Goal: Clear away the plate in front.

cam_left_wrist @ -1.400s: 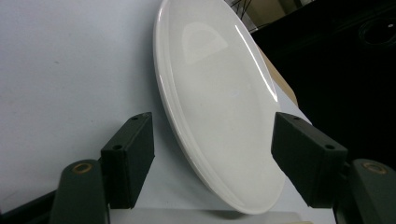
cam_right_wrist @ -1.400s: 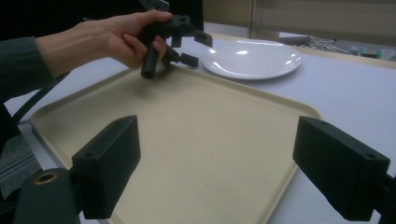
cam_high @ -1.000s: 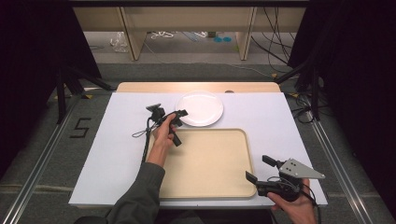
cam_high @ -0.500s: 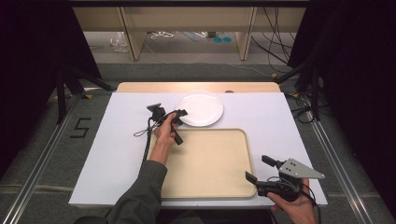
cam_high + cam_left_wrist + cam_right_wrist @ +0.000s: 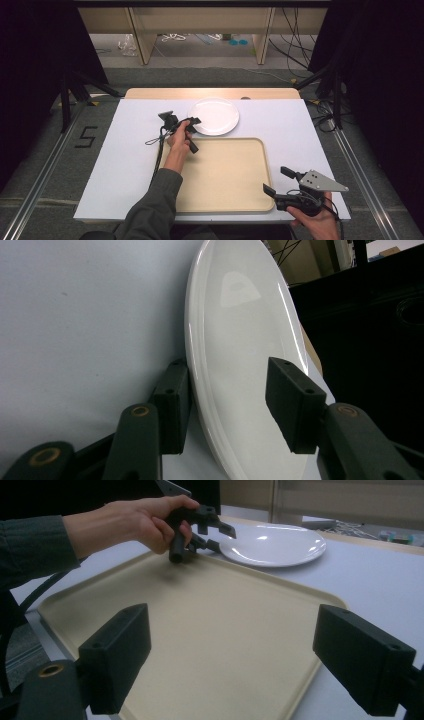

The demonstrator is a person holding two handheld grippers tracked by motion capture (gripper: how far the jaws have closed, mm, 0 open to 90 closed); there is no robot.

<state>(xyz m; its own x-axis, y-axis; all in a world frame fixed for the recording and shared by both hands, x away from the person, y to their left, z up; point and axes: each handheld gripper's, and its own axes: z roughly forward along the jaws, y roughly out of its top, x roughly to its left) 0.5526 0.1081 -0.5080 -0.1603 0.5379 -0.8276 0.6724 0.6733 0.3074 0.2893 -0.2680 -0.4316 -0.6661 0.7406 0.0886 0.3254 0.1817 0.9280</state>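
1. Your left gripper (image 5: 192, 125) sits at the left edge of the white plate (image 5: 215, 116). Its jaws are spread, one on each side of the rim. In the left gripper view, one pad rests on the white table (image 5: 75, 315) just outside the rim, and the other hangs over the plate's face, apart from it.
2. The plate lies flat on the table, just beyond the far edge of the beige tray (image 5: 225, 175) and right of your left hand (image 5: 177, 142). The rim runs straight between the jaws, so closing them should pinch it.
3. Your right gripper (image 5: 280, 182) is well away, at the tray's near right corner. Its jaws are spread wide with nothing between them, so your left hand is much the nearer.
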